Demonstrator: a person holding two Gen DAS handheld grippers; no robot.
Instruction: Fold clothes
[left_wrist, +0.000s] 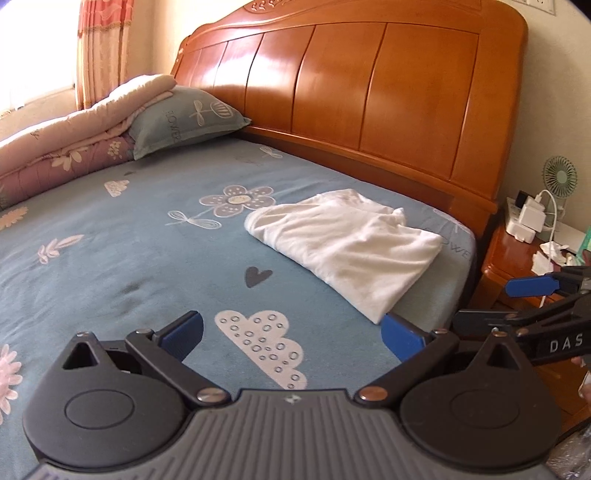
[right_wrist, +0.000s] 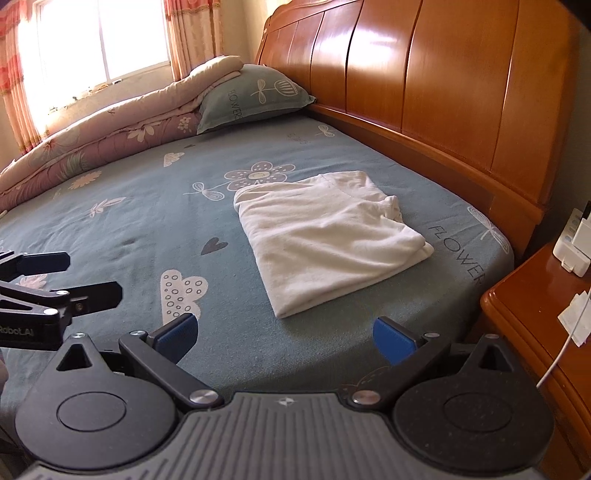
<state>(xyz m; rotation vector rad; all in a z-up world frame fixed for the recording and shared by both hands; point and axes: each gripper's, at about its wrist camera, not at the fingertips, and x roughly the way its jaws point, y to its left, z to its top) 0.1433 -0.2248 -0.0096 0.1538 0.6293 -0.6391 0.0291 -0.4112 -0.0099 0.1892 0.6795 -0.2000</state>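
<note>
On the bed (right_wrist: 147, 206), the white shirt (right_wrist: 325, 240) lies folded near the headboard (right_wrist: 443, 92), and with both my left hand-held gripper (left_wrist: 291, 332) and right hand-held gripper (right_wrist: 284, 332) spread wide and empty short of it, I judge any careless snag could undo its loose top layers.

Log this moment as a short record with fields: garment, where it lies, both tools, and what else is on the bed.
garment: white garment, folded into a rough rectangle, one end bunched
place: on the blue patterned bedsheet, near the wooden headboard and the bed's corner
left tool: left tool open, holding nothing, short of the garment
right tool: right tool open, holding nothing, short of the garment
also on bed: pillow and a rolled quilt on the window side
beside bed: wooden nightstand
</note>
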